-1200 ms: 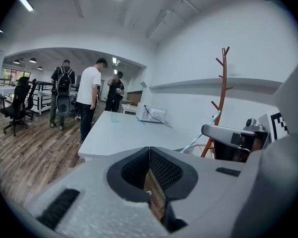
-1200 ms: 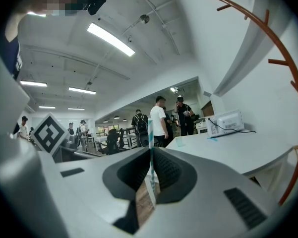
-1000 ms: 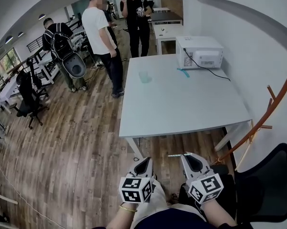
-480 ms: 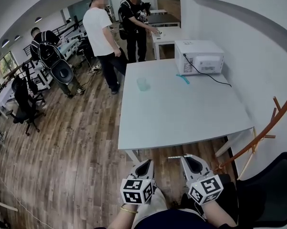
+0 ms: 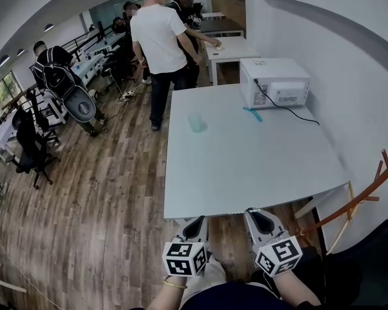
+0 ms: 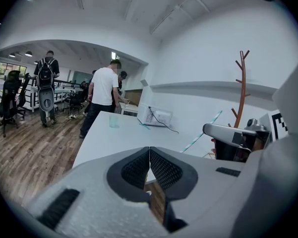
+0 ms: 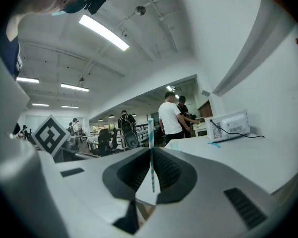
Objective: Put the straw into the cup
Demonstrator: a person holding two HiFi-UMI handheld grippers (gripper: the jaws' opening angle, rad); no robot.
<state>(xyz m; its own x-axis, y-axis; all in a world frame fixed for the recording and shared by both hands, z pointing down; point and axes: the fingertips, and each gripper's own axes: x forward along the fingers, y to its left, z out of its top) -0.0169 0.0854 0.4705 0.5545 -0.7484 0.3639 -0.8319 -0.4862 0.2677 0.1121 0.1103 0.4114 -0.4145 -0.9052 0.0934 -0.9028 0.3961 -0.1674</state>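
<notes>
Head view is showing the left gripper [image 5: 195,220] and the right gripper [image 5: 258,214] hovering at the counter's [image 5: 258,166] near edge. Right jaws are pinching a striped straw [image 7: 150,143] that is standing upright between them; left jaws are sitting closed on nothing. The cup [image 5: 195,122] is standing far across the counter, well apart from both
</notes>
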